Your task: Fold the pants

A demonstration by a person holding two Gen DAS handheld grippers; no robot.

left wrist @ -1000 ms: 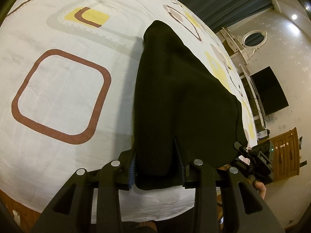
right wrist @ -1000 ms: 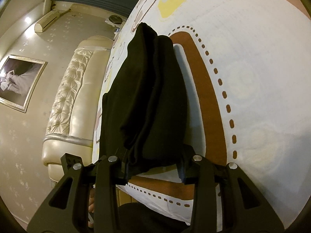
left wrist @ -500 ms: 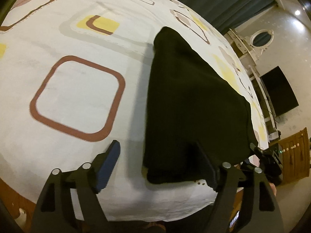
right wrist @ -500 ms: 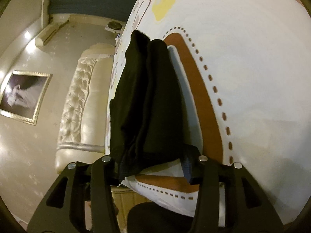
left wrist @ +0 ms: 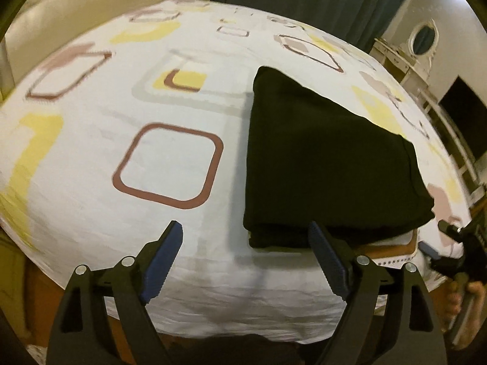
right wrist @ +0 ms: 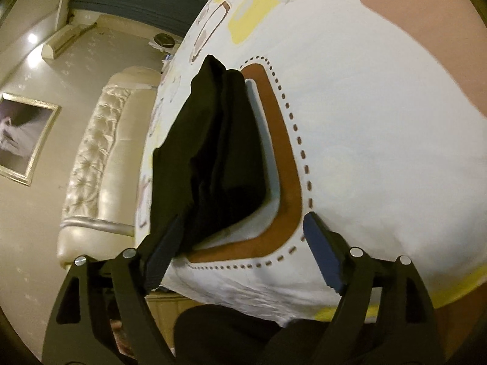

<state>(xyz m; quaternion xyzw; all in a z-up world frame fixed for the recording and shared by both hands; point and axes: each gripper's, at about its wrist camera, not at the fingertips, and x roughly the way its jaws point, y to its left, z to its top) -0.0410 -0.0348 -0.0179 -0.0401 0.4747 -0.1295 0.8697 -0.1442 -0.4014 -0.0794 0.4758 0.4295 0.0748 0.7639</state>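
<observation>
The black pants [left wrist: 328,164] lie folded into a flat stack on the white patterned bed sheet [left wrist: 91,200]. My left gripper [left wrist: 245,231] hovers at the stack's near left corner. Its jaws are opening wide, and the blue pads press on nothing. The right finger [left wrist: 325,255] overlaps the near edge. In the right wrist view the pants [right wrist: 213,152] show their layered end. My right gripper [right wrist: 245,222] is opening too, with the left finger [right wrist: 164,249] beside the cloth's end and only sheet between the pads. The right gripper [left wrist: 450,243] also shows at the left view's right edge.
The bed edge runs just under both grippers. A cream tufted headboard [right wrist: 100,158] and a framed picture [right wrist: 24,137] are to the left. A dark curtain [left wrist: 304,0], a dresser mirror [left wrist: 423,36] and a television [left wrist: 462,115] stand beyond. A person's dark-clad legs [right wrist: 228,334] are below.
Both grippers were shut on the pants' near edge a second ago. Both have let go, spread their jaws and drawn back and up. The pants now rest flat on the bed.
</observation>
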